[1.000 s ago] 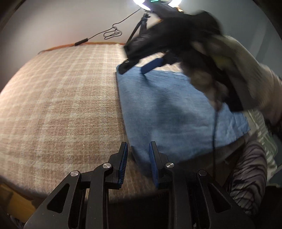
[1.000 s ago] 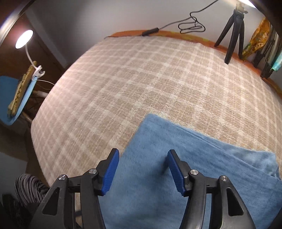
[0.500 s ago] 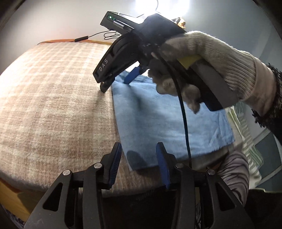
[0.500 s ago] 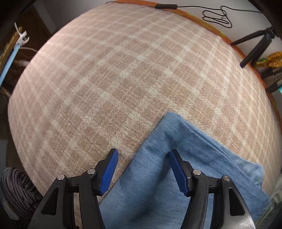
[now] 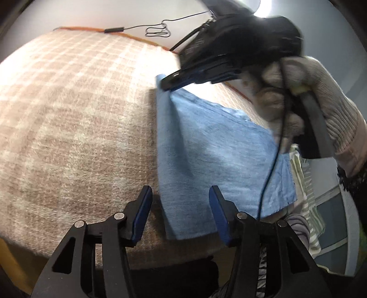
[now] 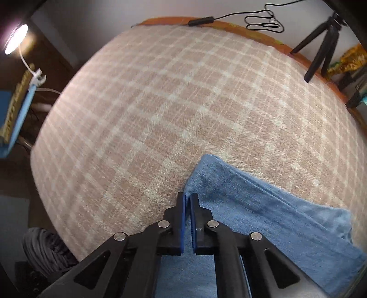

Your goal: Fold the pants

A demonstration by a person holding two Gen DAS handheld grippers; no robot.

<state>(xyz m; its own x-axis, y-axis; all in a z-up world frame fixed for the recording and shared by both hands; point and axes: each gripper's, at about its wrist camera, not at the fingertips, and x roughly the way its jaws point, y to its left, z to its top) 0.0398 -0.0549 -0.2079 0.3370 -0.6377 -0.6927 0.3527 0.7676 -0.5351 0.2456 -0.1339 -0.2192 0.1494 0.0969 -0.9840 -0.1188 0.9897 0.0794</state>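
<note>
Folded light-blue pants (image 5: 220,155) lie on a plaid blanket (image 5: 75,128), near its front right edge. My left gripper (image 5: 180,212) hovers over the near corner of the pants; its jaws are opening and the pads do not press the cloth. My right gripper (image 6: 188,201) is shut on the far left corner of the pants (image 6: 263,215), with a pinched ridge of cloth rising between its blue pads. In the left wrist view the right gripper (image 5: 169,86), in a gloved hand (image 5: 305,100), lifts that corner a little off the blanket.
A tan-and-cream plaid blanket (image 6: 172,110) covers the bed. A black tripod (image 6: 321,48) stands at the far right edge and a cable (image 6: 261,21) runs along the wall. A lamp (image 6: 16,39) glows at the left. Striped fabric (image 5: 302,188) hangs at the right bedside.
My right gripper has shut on the far corner of the pants and raised it slightly. My left gripper's jaws have spread wider over the near corner.
</note>
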